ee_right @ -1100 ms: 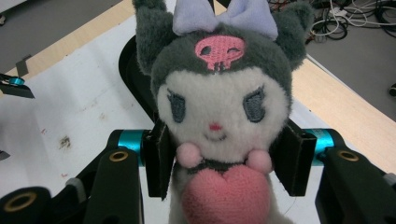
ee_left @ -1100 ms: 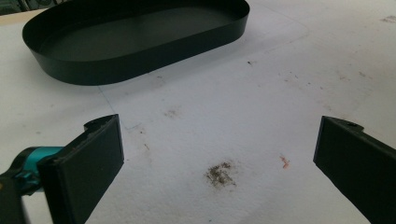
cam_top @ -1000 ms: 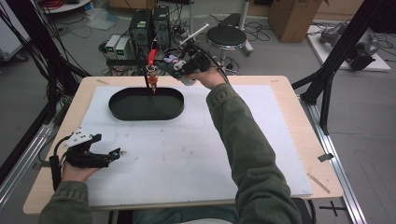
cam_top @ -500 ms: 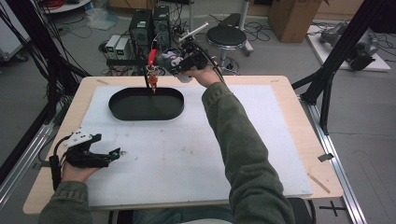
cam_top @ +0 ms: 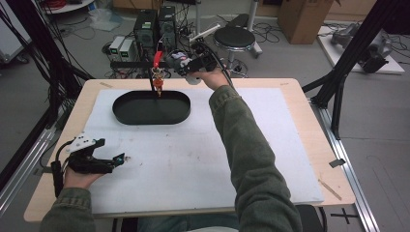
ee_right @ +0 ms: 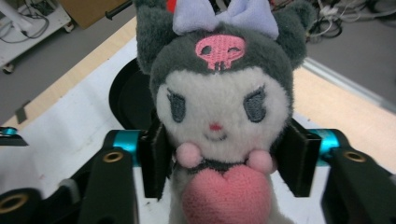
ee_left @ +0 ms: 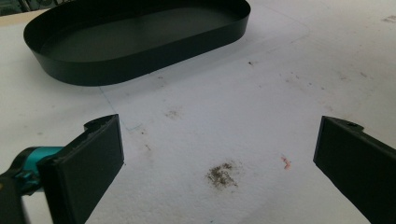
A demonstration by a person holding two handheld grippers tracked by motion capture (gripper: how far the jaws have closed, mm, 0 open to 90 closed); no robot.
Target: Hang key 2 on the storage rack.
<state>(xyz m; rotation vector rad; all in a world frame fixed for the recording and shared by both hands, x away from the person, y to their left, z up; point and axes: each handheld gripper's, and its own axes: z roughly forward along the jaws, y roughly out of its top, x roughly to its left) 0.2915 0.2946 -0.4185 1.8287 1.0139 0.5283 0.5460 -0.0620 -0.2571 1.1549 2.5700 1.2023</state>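
Right gripper (ee_right: 224,163) fingers pinch the plush doll (ee_right: 219,107) over the black tray (cam_top: 151,107); left gripper (ee_left: 219,158) fingers spread. Loose squeeze, it probably drops outside.

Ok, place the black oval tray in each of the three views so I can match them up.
High view: the black oval tray lies on the white mat, upper left of centre.
Left gripper view: the tray fills the upper left, beyond the open jaws.
Right gripper view: part of the tray shows left of centre, behind the plush toy.
Shared landmark: the white mat under the tray.
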